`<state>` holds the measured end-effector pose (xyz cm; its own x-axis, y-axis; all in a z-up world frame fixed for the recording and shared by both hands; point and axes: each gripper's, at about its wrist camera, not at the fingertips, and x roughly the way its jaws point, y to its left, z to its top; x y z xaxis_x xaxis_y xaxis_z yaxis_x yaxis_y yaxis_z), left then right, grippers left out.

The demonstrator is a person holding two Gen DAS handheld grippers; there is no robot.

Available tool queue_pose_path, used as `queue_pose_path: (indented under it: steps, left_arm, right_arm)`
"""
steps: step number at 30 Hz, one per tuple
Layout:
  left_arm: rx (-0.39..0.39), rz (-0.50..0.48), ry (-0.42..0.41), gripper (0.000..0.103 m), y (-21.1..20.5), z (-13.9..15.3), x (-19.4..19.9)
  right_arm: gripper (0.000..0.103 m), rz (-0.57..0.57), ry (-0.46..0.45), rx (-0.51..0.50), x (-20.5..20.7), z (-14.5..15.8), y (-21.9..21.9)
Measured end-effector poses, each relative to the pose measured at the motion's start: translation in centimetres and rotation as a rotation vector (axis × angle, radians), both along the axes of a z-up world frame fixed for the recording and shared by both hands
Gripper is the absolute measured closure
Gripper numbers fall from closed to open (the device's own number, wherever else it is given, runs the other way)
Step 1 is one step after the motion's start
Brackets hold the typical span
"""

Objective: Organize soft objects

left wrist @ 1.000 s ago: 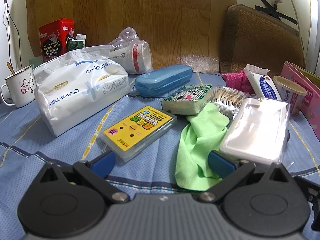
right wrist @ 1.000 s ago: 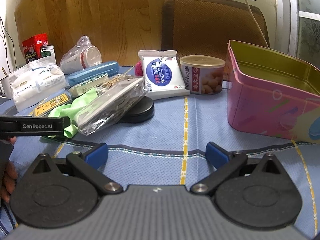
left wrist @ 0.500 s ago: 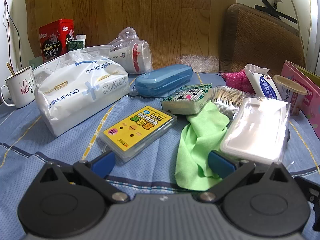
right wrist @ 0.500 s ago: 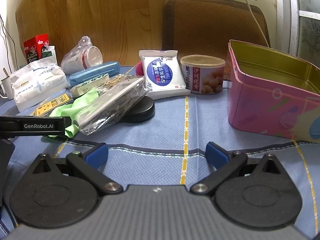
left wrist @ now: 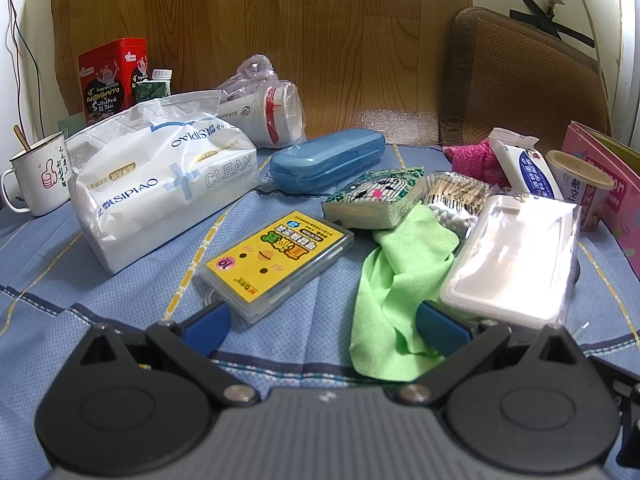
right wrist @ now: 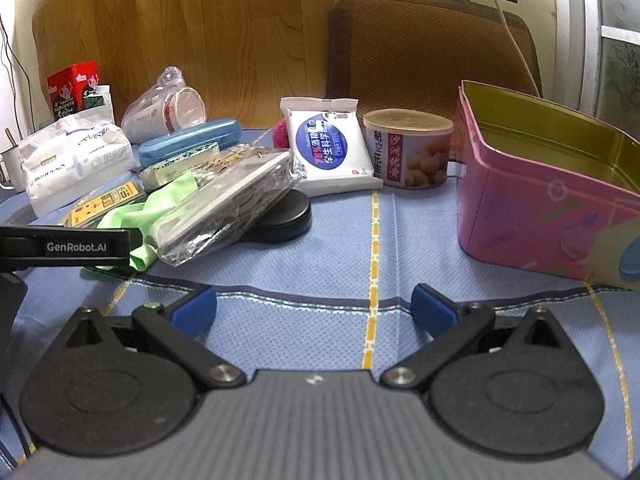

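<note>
Right now my left tool (left wrist: pixel 322 322) hovers low over the blue-clothed surface (left wrist: pixel 120 280) with its fingers spread wide and nothing between them. I take the green cloth (left wrist: pixel 394 280) as my landmark: it lies crumpled on the surface, its near end just beside the right blue fingertip (left wrist: pixel 438 326). Left of the cloth sits a yellow card case (left wrist: pixel 276 262); behind it rests a patterned sponge (left wrist: pixel 374 198), touching the cloth's far edge. A clear plastic packet (left wrist: pixel 514 256) lies to the right of the cloth, overlapping its edge. Farther left of the cloth stands a white tissue pack (left wrist: pixel 160 184).

My right tool (right wrist: pixel 314 306) is likewise spread open and empty, over bare surface well to the right of the cloth (right wrist: pixel 160 206). A pink tin (right wrist: pixel 548 196) stands open, farther right.
</note>
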<state>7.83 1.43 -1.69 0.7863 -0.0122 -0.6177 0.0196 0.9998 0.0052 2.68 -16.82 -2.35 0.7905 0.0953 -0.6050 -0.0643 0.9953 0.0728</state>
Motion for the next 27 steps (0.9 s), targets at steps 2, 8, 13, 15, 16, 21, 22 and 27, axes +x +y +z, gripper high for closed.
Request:
queue_pose_path:
  steps: [2,8,13,15,16,21,22,27]
  left_arm:
    - [0.0,0.0,0.0,0.0,0.0,0.0,0.0]
    - [0.0,0.0,0.0,0.0,0.0,0.0,0.0]
    - [0.0,0.0,0.0,0.0,0.0,0.0,0.0]
    - [0.0,0.0,0.0,0.0,0.0,0.0,0.0]
    - [0.0,0.0,0.0,0.0,0.0,0.0,0.0]
    - [0.001,0.0,0.0,0.0,0.0,0.0,0.0]
    - [0.0,0.001,0.0,0.0,0.0,0.0,0.0]
    - [-0.009,0.048,-0.003,0.0,-0.5,0.0,0.4]
  right_arm:
    - [0.0,0.001,0.0,-0.002,0.0,0.0,0.0]
    - [0.0,-0.003,0.002,0.001,0.1,-0.1,-0.1]
    - [0.0,0.0,-0.003,0.017,-0.1,0.0,-0.3]
    - [0.0,0.002,-0.007,0.03,-0.2,0.0,-0.5]
    - [0.0,0.004,-0.009,0.038,-0.4,0.0,-0.6]
    - [0.0,0.005,-0.021,0.083,-0.7,0.0,-1.1]
    - [0.0,0.004,-0.023,0.09,-0.7,0.0,-1.1]
    - [0.0,0.003,-0.032,0.127,-1.0,0.0,-1.6]
